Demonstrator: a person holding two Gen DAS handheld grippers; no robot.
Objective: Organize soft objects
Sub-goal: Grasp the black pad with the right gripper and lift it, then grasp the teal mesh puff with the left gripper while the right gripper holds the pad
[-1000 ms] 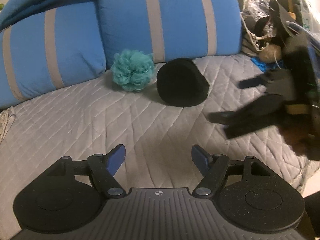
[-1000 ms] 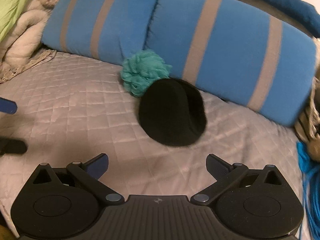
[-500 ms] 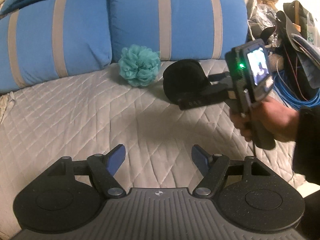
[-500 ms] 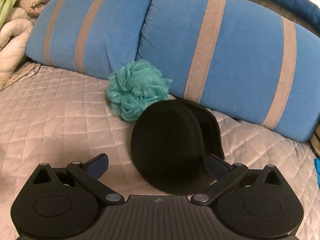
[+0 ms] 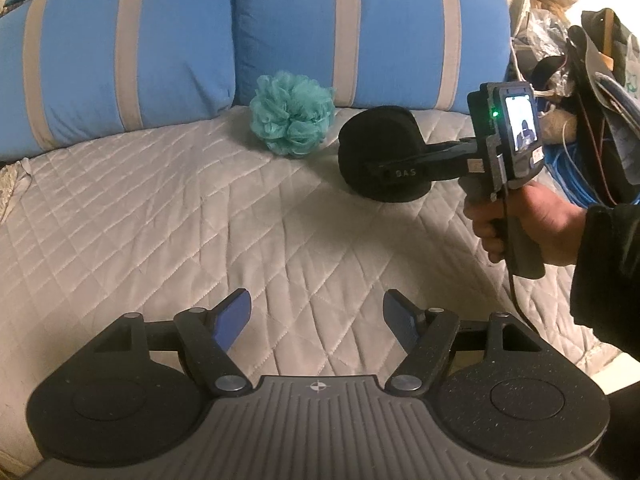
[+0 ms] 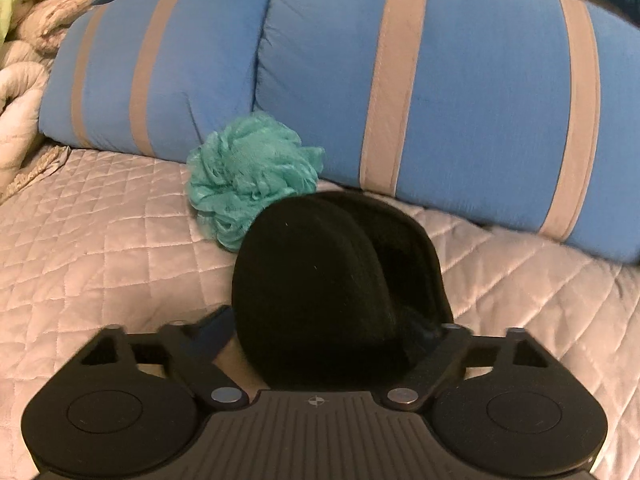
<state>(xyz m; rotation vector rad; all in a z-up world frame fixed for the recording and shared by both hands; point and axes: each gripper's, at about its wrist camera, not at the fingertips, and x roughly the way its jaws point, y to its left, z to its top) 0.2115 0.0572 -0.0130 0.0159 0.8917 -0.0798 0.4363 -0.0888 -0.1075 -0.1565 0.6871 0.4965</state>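
Right gripper (image 6: 320, 328) straddled black hat (image 6: 332, 280) at frame centre, grip unclear | left gripper (image 5: 316, 312) wide apart, lower centre | teal pouf (image 5: 292, 114) above.

Black hand-held gripper (image 5: 316, 314), blue fingertips (image 5: 234, 316), dark sleeve (image 5: 608, 272)

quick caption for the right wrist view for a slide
Right gripper straddling a black hat on the quilt, teal bath pouf behind.
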